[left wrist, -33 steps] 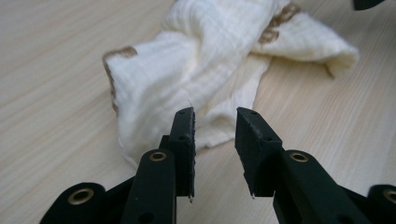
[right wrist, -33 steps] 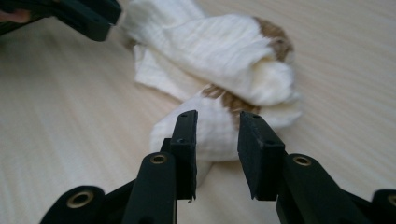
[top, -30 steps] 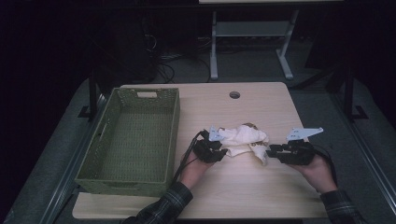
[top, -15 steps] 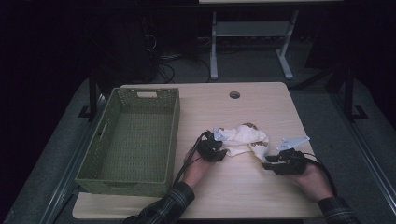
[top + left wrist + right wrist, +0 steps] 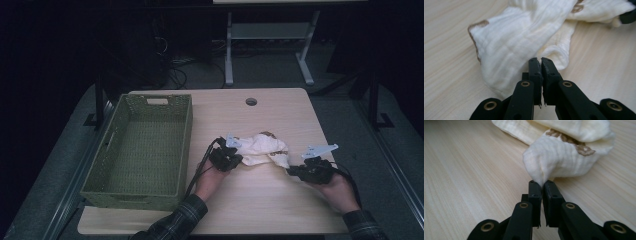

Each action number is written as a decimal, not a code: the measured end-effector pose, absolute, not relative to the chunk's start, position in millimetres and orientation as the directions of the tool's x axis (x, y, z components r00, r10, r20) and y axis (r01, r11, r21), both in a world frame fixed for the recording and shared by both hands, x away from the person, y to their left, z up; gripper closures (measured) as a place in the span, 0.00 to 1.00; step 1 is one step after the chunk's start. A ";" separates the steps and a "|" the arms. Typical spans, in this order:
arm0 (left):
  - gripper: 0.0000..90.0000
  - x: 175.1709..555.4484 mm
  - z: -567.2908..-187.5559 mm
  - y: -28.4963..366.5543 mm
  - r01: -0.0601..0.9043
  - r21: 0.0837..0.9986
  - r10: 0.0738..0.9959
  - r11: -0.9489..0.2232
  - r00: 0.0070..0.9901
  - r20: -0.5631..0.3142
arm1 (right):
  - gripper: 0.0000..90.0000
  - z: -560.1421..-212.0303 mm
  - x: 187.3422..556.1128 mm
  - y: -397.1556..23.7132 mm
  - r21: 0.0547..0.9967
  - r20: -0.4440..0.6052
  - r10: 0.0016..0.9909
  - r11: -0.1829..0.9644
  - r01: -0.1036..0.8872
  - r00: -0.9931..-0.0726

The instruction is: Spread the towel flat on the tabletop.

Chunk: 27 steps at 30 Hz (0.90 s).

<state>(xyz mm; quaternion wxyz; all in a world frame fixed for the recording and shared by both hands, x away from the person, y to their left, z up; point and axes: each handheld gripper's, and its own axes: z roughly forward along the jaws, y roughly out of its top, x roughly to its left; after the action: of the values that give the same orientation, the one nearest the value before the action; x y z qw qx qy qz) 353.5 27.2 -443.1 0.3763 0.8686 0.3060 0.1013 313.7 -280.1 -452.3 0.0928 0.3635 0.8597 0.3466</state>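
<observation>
Lying crumpled on the wooden table (image 5: 280, 200), right of the green woven basket (image 5: 142, 150): a cream cloth (image 5: 262, 149) with brown-stitched edging, stretched loosely between the two tools. Pinching a fold at the cloth's near-left end: left gripper (image 5: 541, 62), jaws pressed together on the fabric. Nipping a small peak at the cloth's right end: right gripper (image 5: 541, 185), jaws likewise closed on a thin pleat. Judged light, soft and limp, sagging and bunching rather than holding shape; probably not slippery, given the crinkled gauze weave. Best taken at corners or hemmed edges, where the stitching gives firmer purchase. Hard to make out: the cloth's true outline and number of layers, buried in folds; how deep each pinch is reaching.
</observation>
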 end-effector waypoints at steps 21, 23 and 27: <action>0.98 335.7 -399.8 58.4 0.454 0.790 0.665 -0.411 0.742 -0.081 | 0.94 -425.6 311.0 -327.0 0.738 0.028 0.771 0.414 0.534 -0.636; 0.98 327.7 -396.9 58.7 0.450 0.791 0.659 -0.415 0.748 -0.080 | 0.94 -422.4 306.1 -327.9 0.744 0.018 0.766 0.419 0.521 -0.642; 0.98 312.5 -396.3 59.6 0.449 0.780 0.643 -0.436 0.762 -0.079 | 0.94 -419.2 295.3 -331.7 0.750 0.019 0.764 0.416 0.514 -0.645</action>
<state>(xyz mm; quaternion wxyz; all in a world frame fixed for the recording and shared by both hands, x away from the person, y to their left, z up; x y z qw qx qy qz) 312.5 59.6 -396.3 0.4197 0.8395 0.3253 0.1157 295.3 -331.7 -419.2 0.1657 0.3872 0.8248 0.3772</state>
